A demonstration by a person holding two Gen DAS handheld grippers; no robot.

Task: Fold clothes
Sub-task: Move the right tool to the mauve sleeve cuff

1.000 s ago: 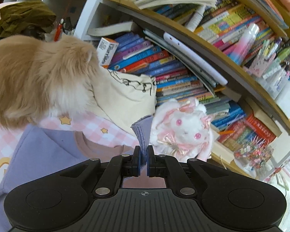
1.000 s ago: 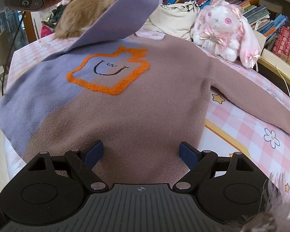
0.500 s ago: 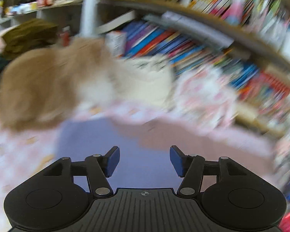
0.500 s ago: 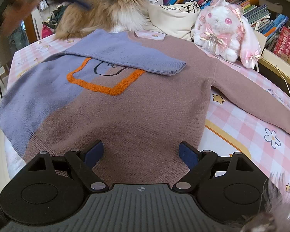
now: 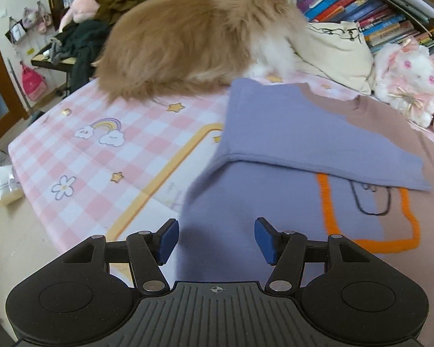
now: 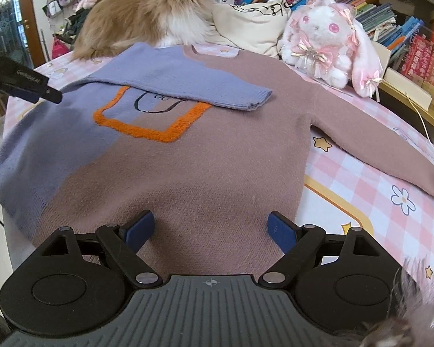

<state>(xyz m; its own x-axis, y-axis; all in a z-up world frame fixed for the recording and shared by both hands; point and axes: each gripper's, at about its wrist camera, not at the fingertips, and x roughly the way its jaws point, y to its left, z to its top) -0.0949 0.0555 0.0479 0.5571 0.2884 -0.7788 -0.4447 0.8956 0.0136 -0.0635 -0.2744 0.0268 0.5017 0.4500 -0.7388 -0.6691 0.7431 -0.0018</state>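
On the table (image 6: pixel 361 179), one sweater (image 6: pixel 188 173), two empty grippers.

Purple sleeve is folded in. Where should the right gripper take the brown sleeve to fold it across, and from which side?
Grip the brown sleeve as near its cuff as you can reach; the cuff end runs past the right edge of the right wrist view. Come from the right gripper's own right, jaws open, pinching across the sleeve's width. It lies flat and straight on the checked tablecloth, so an end grip carries it over the sweater.

Crowded bookshelf (image 6: pixel 390 14) behind checked table (image 5: pixel 81 156)
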